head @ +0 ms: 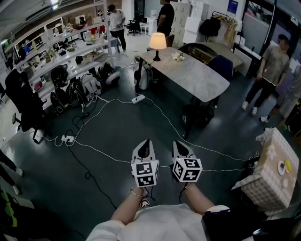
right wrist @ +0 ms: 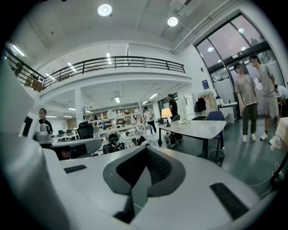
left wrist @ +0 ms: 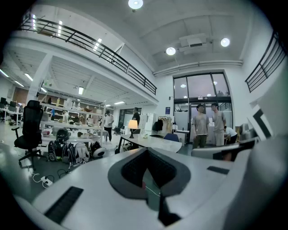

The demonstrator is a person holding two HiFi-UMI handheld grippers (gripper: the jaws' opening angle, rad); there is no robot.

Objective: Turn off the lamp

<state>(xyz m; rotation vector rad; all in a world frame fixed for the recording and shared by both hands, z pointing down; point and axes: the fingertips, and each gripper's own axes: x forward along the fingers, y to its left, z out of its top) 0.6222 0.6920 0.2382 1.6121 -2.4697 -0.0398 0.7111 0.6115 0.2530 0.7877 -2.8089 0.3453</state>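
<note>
- Closed and empty, left tongs (head: 145,142) and right tongs (head: 181,144) point ahead side by side, likely mid-approach.
- Table lamp (head: 157,41), lit, stands at the far end of the counter (head: 202,80), well apart.

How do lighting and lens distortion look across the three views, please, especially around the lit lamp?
Head view: strong fisheye bending at the edges, dark floor, and the lit lamp nearly blows out its shade. Left gripper view: black round vignette, ceiling light glaring, lamp small yet distinct. Right gripper view: same vignette, balcony railing bowed, foreground soft.
</note>
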